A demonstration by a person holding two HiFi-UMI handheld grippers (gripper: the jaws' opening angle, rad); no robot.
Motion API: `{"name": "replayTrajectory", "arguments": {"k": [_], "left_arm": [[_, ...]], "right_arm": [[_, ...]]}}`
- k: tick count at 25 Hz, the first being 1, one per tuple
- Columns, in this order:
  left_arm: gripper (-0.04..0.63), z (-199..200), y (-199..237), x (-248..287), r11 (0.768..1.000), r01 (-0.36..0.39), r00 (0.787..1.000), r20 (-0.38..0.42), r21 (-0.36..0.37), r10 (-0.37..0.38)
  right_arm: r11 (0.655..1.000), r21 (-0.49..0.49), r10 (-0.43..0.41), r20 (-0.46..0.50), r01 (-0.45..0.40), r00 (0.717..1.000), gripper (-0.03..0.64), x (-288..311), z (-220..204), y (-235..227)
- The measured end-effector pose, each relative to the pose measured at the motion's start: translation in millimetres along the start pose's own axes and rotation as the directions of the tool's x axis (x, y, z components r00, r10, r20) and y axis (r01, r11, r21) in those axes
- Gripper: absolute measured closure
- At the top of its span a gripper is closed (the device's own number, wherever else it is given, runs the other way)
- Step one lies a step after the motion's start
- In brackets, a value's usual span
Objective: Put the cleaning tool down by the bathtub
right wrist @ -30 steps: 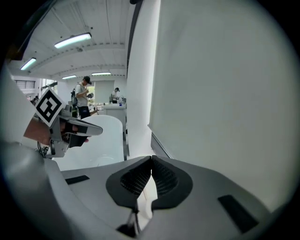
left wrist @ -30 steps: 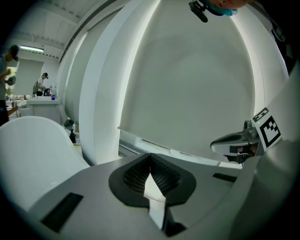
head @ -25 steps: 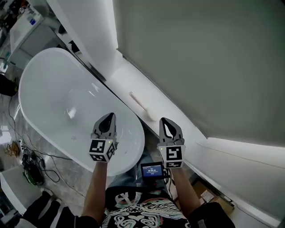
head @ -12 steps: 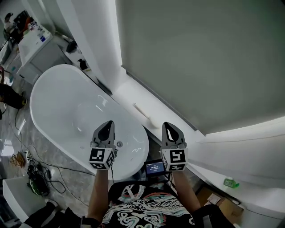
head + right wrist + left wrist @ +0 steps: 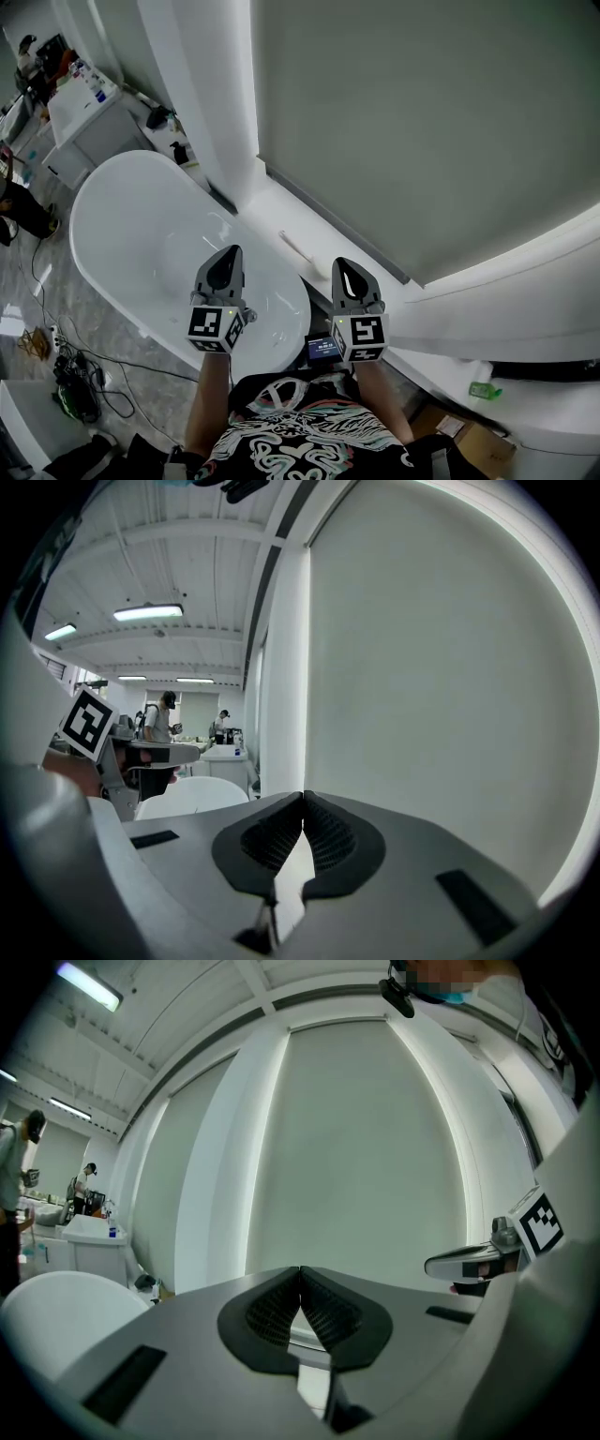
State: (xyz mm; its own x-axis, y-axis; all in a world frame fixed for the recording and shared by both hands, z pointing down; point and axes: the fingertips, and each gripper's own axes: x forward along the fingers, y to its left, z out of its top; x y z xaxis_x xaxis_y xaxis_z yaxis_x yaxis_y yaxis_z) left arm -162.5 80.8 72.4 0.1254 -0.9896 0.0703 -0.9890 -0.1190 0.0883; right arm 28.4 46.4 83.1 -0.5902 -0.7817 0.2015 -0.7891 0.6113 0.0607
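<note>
A white oval bathtub [image 5: 141, 234] fills the left of the head view. On the white ledge [image 5: 328, 253] between the tub and the grey blind lies a slim white cleaning tool [image 5: 294, 244]. My left gripper [image 5: 228, 255] hovers over the tub's near end, shut with nothing in it. My right gripper [image 5: 345, 269] hangs over the ledge, just near of the tool, also shut and holding nothing. In the left gripper view the jaws [image 5: 300, 1272] meet at the tips; in the right gripper view the jaws [image 5: 302, 799] meet too.
A grey roller blind [image 5: 422, 122] covers the wall ahead. A white cabinet [image 5: 84, 122] with bottles stands beyond the tub. Cables [image 5: 66, 375] lie on the floor at the left. A green bottle [image 5: 483, 390] sits on a ledge at the lower right. A small screen [image 5: 324, 350] hangs at my waist.
The head view has tilted up and back, so the tub and ledge sit lower and smaller. Both grippers stay shut and side by side.
</note>
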Motion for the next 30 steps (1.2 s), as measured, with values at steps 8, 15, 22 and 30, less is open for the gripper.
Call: {"name": "replayTrajectory", "arguments": {"k": [8,15,22,30], "left_arm": [[0.578,22.8,-3.0,-8.4,1.000,0.006,0.998,0.058,0.017,-0.007],[0.578,21.4,-3.8,-12.9,1.000,0.012,0.998,0.060,0.018,-0.014],[0.578,19.3,-0.8,-11.6,1.000,0.017,0.998,0.056,0.015,-0.018],[0.578,16.3,-5.0,-10.5,1.000,0.018,0.998,0.052,0.010,-0.019]], "right_arm": [[0.999,0.024,-0.035,0.022,0.034,0.999,0.589,-9.4,10.0,-5.6],[0.998,0.030,-0.059,0.037,0.058,0.998,0.589,-15.9,12.8,-8.8],[0.997,0.035,-0.072,0.025,0.071,0.997,0.589,-13.9,7.3,-10.2],[0.997,0.037,-0.064,0.038,0.063,0.997,0.589,-13.5,9.1,-15.1]]}}
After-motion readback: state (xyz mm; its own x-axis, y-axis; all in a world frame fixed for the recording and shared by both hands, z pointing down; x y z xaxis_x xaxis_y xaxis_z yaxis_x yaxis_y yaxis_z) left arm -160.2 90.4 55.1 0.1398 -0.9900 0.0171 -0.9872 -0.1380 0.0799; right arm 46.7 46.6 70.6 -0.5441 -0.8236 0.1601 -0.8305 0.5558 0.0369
